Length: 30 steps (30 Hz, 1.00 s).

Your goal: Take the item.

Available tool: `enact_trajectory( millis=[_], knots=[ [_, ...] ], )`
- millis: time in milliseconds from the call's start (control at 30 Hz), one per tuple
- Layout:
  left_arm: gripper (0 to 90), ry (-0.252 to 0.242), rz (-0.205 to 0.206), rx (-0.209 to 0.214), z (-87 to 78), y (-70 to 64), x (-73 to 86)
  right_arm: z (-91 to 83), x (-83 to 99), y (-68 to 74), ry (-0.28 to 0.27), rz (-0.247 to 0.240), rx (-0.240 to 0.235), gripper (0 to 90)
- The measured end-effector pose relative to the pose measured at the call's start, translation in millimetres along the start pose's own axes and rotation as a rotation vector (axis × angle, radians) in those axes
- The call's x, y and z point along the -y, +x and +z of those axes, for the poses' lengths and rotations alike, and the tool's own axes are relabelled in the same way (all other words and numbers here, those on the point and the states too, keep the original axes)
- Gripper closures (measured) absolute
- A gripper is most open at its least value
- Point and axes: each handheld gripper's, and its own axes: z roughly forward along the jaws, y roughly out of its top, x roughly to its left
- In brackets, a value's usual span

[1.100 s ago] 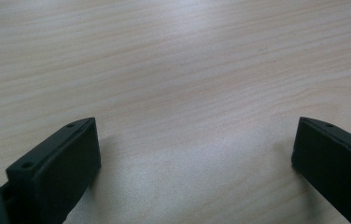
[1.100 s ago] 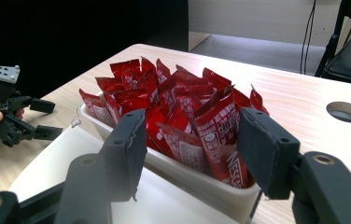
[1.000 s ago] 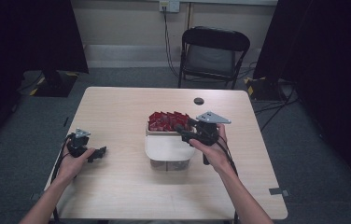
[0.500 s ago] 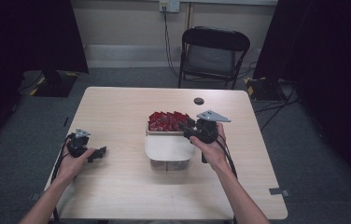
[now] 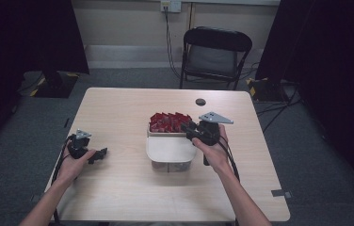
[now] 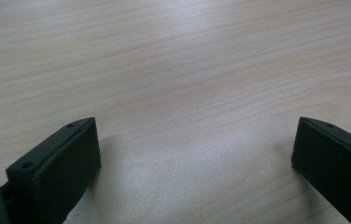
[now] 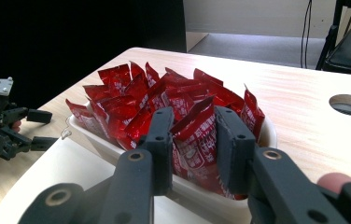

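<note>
Lighting: dim room, dark curtains; desk point(image 5: 118, 113) evenly lit from overhead. Soft sheen on wood; faint shadows beneath left tongs point(image 6: 187, 154). Near tongs point(image 7: 192, 140) blurred.

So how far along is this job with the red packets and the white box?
Early, it seems. Nothing looks moved yet: the white box shows no packets inside. In hand: the right gripper has its jaws around one red packet in the full tray. Left: lifting it out; the left gripper rests open on the table.
</note>
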Motion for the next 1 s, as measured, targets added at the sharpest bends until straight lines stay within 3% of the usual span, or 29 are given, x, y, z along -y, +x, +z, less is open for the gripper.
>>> enact_trajectory(
  millis=[200,533,1000],
  knots=[
    [0.7,-0.002,-0.003,0.000,0.2,-0.1,0.0,-9.6,0.2,-1.0,0.010,-0.032,0.018,71.2],
    [0.6,-0.002,-0.003,0.000,0.2,-0.2,0.0,-13.1,-0.5,-6.8,-0.010,-0.018,0.023,77.5],
    [0.6,-0.002,-0.004,0.000,0.2,-0.2,0.0,-16.6,-4.8,-6.1,-0.024,-0.019,0.017,78.8]
  ],
)
